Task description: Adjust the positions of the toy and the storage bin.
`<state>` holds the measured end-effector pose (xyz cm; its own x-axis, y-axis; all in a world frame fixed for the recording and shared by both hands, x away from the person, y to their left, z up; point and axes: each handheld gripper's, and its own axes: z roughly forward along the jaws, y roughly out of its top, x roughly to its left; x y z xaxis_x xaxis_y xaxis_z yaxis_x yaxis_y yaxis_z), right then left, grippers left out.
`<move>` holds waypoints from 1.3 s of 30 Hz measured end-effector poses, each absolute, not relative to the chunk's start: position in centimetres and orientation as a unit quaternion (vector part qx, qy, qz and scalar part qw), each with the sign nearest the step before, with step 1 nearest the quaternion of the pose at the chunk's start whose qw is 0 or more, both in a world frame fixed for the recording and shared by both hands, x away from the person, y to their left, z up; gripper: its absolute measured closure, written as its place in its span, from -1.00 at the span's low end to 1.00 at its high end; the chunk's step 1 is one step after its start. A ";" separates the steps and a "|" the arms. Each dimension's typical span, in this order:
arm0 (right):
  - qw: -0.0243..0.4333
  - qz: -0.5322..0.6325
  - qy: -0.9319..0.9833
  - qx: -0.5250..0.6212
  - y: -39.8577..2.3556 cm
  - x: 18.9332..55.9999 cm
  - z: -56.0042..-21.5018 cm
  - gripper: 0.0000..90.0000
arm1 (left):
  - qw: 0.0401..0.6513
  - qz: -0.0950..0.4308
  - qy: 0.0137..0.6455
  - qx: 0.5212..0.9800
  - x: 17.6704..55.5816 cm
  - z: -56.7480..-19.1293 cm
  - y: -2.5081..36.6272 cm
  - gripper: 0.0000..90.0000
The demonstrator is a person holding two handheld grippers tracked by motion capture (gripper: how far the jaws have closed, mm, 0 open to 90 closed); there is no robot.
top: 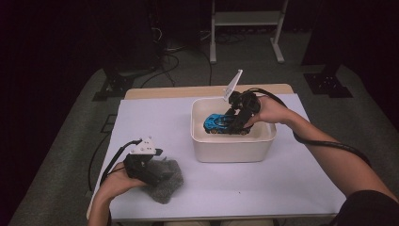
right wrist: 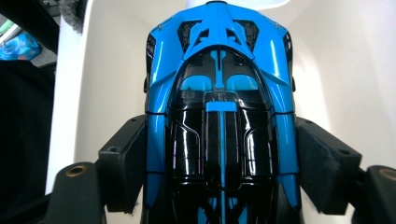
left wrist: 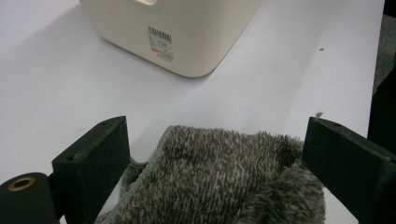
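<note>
The right gripper reaches from the right side of the high view into the cream bin, angled downward with its grey plate pointing up and back. The right hand grips its body above the bin's far right rim, the forearm running back to the lower right corner. The jaws pinch the blue toy car across its flanks; in the right gripper view both pads press on the sides of the car, nose pointing away from the camera, with the bin's pale inner walls around it. The car sits inside the bin, low and close to level.

The left gripper lies low at the near left of the tabletop, held by the left hand, the forearm entering from the bottom edge. Its jaws are spread, and the grey fuzzy cloth lies between them on the tabletop. In the left gripper view the cloth is bunched in the gap; its right edge reaches the right jaw, and whether the left jaw touches it cannot be told. The bin's outer wall, bearing a barcode label, stands beyond, well apart.

The tabletop is covered by a white sheet; a strip of wood shows at its far edge. Grey carpet surrounds it. A white frame and dark stands occupy the dim background.
</note>
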<state>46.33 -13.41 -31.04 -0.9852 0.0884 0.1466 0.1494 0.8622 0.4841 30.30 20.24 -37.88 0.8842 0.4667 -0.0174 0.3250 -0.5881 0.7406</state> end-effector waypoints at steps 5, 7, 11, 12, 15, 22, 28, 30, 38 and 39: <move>0.063 -0.249 -0.965 -0.061 -13.1 46.2 -32.0 -0.44 | 0.402 0.087 0.218 0.885 30.2 -37.6 20.0 -0.84; 0.063 -0.246 -0.965 -0.060 -12.9 46.1 -32.4 -0.44 | 0.403 0.088 0.215 0.885 30.1 -37.5 19.9 -0.84; 0.068 -0.242 -0.966 -0.062 -12.5 46.1 -32.8 -0.44 | 0.401 0.088 0.215 0.886 30.1 -37.6 19.9 -0.84; 0.069 -0.240 -0.966 -0.060 -12.5 46.1 -32.9 -0.44 | 0.401 0.088 0.215 0.886 30.1 -37.6 19.9 -0.84; 0.075 -0.239 -0.966 -0.065 -12.2 46.3 -33.5 -0.44 | 0.401 0.087 0.215 0.886 30.2 -37.6 19.9 -0.84; 0.089 -0.220 -0.969 -0.063 -11.4 46.6 -34.6 -0.44 | 0.401 0.083 0.214 0.887 30.2 -37.8 19.9 -0.84; 0.093 -0.209 -0.971 -0.062 -11.1 46.9 -35.3 -0.44 | 0.398 0.084 0.215 0.888 30.3 -37.9 20.0 -0.84; 0.096 -0.209 -0.971 -0.066 -11.0 47.0 -35.5 -0.44 | 0.397 0.084 0.215 0.888 30.3 -37.9 20.0 -0.84; 0.101 -0.202 -0.972 -0.071 -10.8 47.5 -36.1 -0.44 | 0.401 0.088 0.215 0.886 30.2 -37.7 20.2 -0.84; 0.100 -0.202 -0.972 -0.071 -10.8 47.5 -36.1 -0.44 | 0.401 0.088 0.215 0.886 30.2 -37.7 20.2 -0.84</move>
